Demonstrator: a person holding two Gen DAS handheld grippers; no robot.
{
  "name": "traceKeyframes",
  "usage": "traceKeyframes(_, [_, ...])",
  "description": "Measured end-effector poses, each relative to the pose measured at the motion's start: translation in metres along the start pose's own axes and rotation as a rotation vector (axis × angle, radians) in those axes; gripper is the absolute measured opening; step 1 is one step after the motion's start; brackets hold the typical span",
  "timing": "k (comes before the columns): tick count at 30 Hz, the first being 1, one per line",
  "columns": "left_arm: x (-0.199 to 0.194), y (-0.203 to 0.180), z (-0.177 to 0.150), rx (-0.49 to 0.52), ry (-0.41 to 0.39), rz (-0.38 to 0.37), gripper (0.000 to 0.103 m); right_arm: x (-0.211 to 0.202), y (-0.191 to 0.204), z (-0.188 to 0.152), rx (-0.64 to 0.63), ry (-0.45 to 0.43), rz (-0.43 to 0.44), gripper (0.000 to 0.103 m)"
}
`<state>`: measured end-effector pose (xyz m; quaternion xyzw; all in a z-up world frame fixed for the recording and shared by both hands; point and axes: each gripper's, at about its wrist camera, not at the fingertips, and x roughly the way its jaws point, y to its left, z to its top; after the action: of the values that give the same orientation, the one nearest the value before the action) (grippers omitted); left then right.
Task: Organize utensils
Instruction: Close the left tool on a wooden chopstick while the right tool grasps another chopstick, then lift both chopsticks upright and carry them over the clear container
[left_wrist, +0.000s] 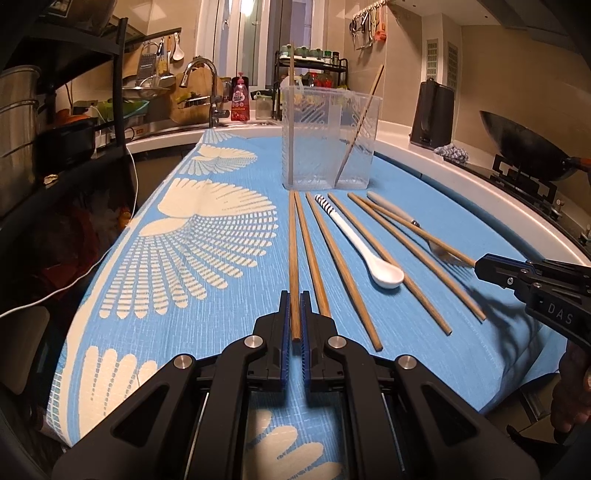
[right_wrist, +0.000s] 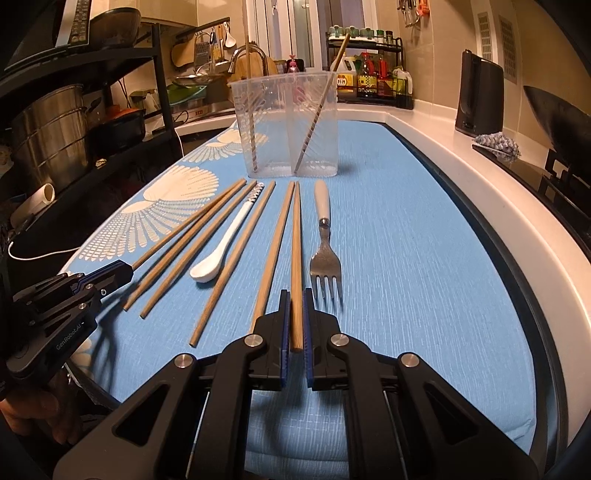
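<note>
Your left gripper (left_wrist: 295, 317) was clamped on the near end of the leftmost wooden chopstick (left_wrist: 293, 251), and your right gripper (right_wrist: 294, 317) was clamped on the rightmost chopstick (right_wrist: 296, 258), just left of the fork (right_wrist: 325, 254). Between them lay more chopsticks and a white ceramic spoon (left_wrist: 364, 245) on the blue cloth (left_wrist: 229, 317). At twelve o'clock stood the clear divided utensil holder (right_wrist: 286, 125), one chopstick in each compartment.
</note>
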<state>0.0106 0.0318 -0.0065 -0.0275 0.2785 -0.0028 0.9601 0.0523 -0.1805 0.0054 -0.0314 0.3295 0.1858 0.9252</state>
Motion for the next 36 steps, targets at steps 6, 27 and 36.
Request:
traceKeyframes(6, [-0.013, 0.0, 0.014, 0.002, -0.047, 0.001, 0.005, -0.017, 0.002, 0.012, -0.006, -0.05, 0.006, 0.007])
traceKeyframes(27, [-0.035, 0.01, 0.058, -0.003, -0.16, -0.002, 0.005, -0.055, -0.008, 0.056, -0.003, -0.179, 0.013, 0.007])
traceKeyframes(36, [-0.036, 0.011, 0.086, -0.009, -0.192, -0.024, 0.005, -0.063, -0.012, 0.08, 0.006, -0.223, 0.034, 0.007])
